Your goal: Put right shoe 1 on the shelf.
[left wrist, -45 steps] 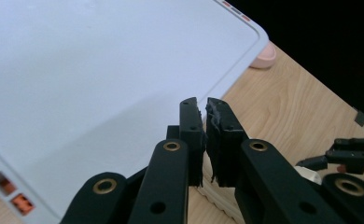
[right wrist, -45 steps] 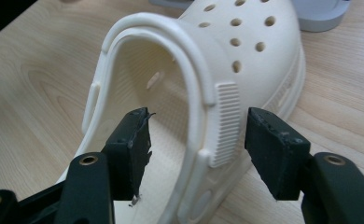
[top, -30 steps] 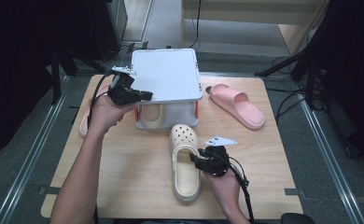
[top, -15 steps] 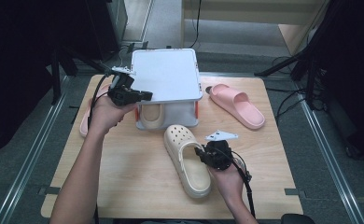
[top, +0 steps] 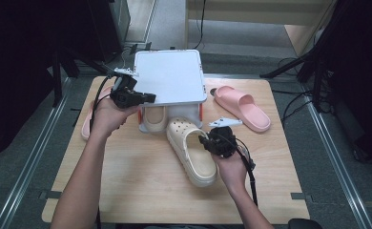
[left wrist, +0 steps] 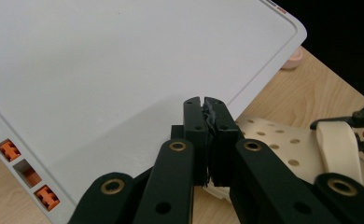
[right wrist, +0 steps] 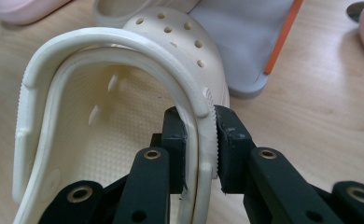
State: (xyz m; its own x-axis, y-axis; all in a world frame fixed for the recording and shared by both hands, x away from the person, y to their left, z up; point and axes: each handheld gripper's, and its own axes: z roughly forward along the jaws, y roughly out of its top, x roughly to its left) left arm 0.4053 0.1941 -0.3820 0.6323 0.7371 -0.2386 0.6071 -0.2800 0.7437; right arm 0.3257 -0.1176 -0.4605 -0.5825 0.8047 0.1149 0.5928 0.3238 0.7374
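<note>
two grippers: one in each hand, both at work over the wooden tabletop [top: 141, 191].
left gripper [top: 148, 98]: held at the left edge of the raised white lid [top: 170, 76] of the shoe box [top: 193, 110]; in the left gripper view its fingers [left wrist: 195, 135] were pressed together on the lid's rim, the lid's broad white face slanting away above them.
right gripper [top: 204, 141]: its fingers [right wrist: 231, 140] had just been closing and now clamped the side wall of the cream clog [top: 191, 150], one finger inside the shoe and one outside, pads tight on the rim beside the heel strap.
cream clog: lying at mid-tabletop, angled, its perforated toe pointing toward the box and close to its front, its heel toward the person.
second cream clog [top: 154, 120]: sitting inside the box under the lid, just left of the first clog's toe.
pink slide [top: 243, 106]: on the tabletop to the right of the box, well apart from the right gripper.
other pink slide [top: 89, 125]: at the left edge of the tabletop, partly hidden behind the left hand [top: 108, 117].
box details: orange clips [left wrist: 10, 150] along the lid's edge in the left gripper view.
</note>
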